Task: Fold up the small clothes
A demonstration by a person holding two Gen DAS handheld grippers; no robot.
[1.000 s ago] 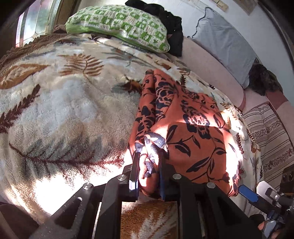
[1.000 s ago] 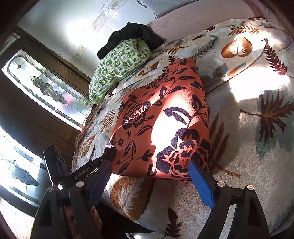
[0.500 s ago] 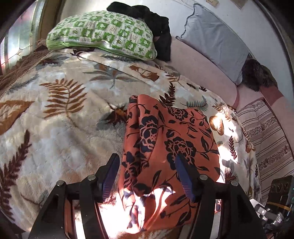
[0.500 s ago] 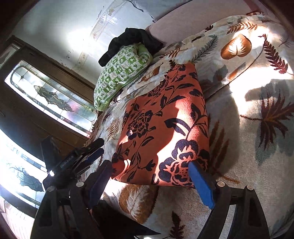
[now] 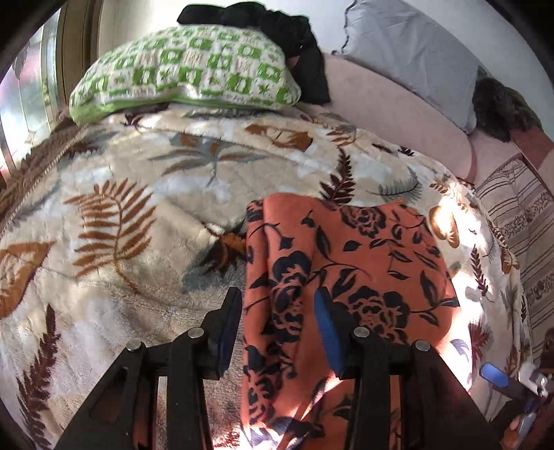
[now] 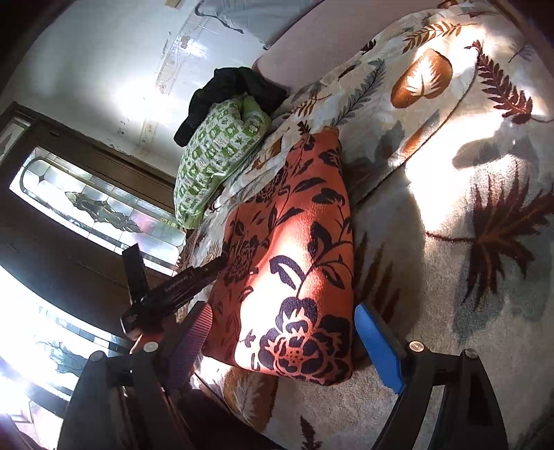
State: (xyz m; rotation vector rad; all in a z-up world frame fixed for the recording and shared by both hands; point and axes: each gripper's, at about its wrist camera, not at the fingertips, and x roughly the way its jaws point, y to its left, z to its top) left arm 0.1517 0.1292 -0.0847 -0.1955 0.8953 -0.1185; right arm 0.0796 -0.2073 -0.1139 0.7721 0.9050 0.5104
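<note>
An orange garment with dark floral print (image 5: 346, 277) lies folded into a rectangle on the leaf-patterned blanket (image 5: 121, 225). My left gripper (image 5: 277, 332) is open and empty, its fingers hovering over the garment's near left edge. In the right wrist view the garment (image 6: 294, 277) lies between my open fingers. My right gripper (image 6: 291, 346) is open and empty at the garment's near end. The left gripper also shows in the right wrist view (image 6: 180, 287), at the garment's left side.
A green-and-white pillow (image 5: 187, 72) with black clothing (image 5: 277, 27) on it lies at the back. A grey pillow (image 5: 408, 59) leans on the wall. A striped cloth (image 5: 519, 214) lies at the right. A window (image 6: 97, 207) is at the left.
My left gripper let go of the garment's edge, opened and lifted back. The garment now lies flat. My right gripper stayed open and moved a little closer to the near end.
</note>
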